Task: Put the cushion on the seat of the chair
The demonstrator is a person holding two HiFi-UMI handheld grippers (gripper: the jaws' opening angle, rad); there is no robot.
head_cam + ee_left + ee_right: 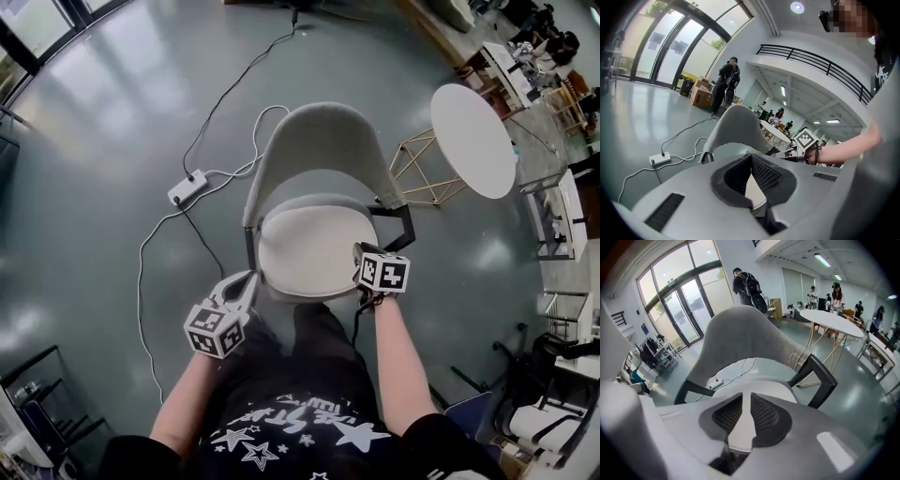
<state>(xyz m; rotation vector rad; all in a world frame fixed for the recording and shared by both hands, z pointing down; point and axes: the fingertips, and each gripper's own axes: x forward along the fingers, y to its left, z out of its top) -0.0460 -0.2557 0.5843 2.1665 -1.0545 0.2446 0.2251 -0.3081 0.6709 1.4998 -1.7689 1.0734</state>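
Observation:
The grey chair stands in front of me with a cream round cushion lying flat on its seat. My left gripper hovers at the seat's front left edge; in the left gripper view its pads meet at the tips with nothing held. My right gripper hangs over the cushion's right edge, beside the black armrest. In the right gripper view its jaws stand a narrow slit apart, nothing in them, and the cushion shows below, in front of the backrest.
A white power strip with trailing cables lies on the floor left of the chair. A round white table on gold wire legs stands to the right, with desks beyond. A person stands far off by cardboard boxes.

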